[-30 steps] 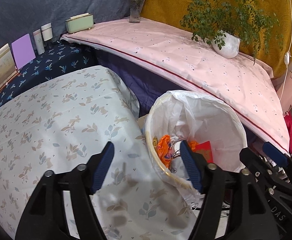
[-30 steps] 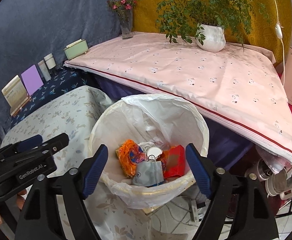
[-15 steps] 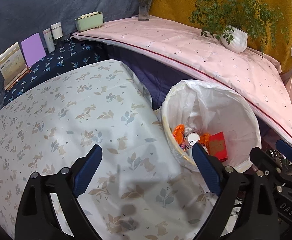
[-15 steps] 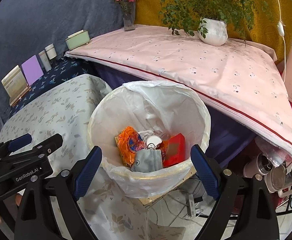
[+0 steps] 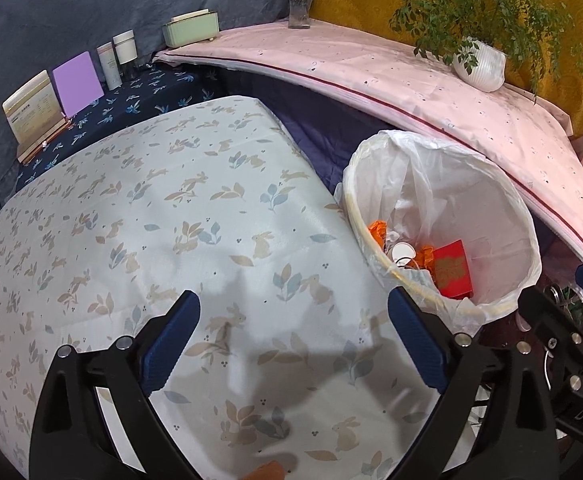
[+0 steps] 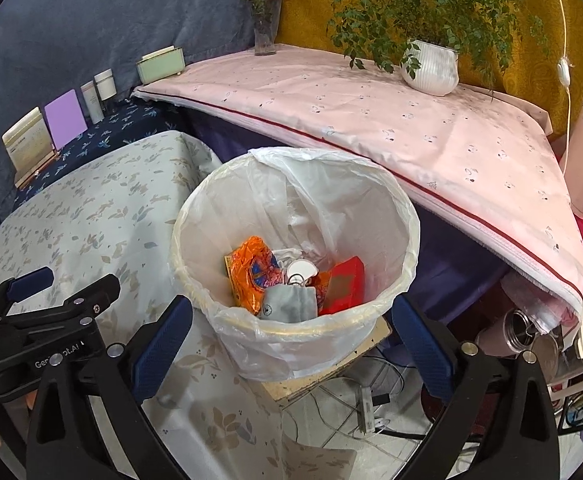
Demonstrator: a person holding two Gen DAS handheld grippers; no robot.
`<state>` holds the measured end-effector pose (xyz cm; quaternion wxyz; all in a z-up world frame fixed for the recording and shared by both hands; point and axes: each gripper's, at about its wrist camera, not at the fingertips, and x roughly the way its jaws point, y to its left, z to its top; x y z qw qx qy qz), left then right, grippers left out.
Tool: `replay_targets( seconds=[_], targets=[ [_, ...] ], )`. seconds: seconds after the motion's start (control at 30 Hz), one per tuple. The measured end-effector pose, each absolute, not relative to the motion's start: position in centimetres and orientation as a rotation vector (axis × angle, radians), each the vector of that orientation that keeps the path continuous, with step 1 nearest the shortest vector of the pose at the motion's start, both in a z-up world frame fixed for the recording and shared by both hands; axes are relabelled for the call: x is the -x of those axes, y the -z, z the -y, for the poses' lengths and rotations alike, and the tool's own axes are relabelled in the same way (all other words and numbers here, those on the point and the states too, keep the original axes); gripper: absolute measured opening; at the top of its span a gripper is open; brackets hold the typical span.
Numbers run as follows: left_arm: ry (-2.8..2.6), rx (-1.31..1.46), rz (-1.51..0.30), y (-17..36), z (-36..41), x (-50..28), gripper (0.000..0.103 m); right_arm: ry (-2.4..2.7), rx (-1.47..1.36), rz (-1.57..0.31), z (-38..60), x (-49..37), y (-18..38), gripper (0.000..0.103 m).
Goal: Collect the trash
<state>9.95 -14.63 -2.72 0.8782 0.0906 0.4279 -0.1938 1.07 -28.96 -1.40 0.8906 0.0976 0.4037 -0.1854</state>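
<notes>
Adjoining lined bin point(image 6: 291, 320), rabbit-print tablecloth point(image 5: 151, 220)

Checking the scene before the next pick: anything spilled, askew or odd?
Mostly tidy: trash sits inside the lined bin, nothing spilled. One oddity: an orange scrap lies on the leaf-print cloth at the left view's bottom edge, outside the bin.

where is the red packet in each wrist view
Left wrist: the red packet lies right of centre, at the near right side inside the trash bin.
Right wrist: the red packet lies near the picture's centre, at the right of the heap inside the trash bin.
Shared landmark: the white plant pot on the pink cloth behind the bin.
</notes>
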Motion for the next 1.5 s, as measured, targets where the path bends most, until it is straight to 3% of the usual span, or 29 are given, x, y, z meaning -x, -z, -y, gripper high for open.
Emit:
replay_targets(
  seconds=[1.5],
  targets=[
    [0.353, -0.196, -0.906, 3.1, 14.7, -7.8, 0.093, 0.410, -0.207, -0.860, 28.8, 0.3, 2.5, 0.096]
  ],
)
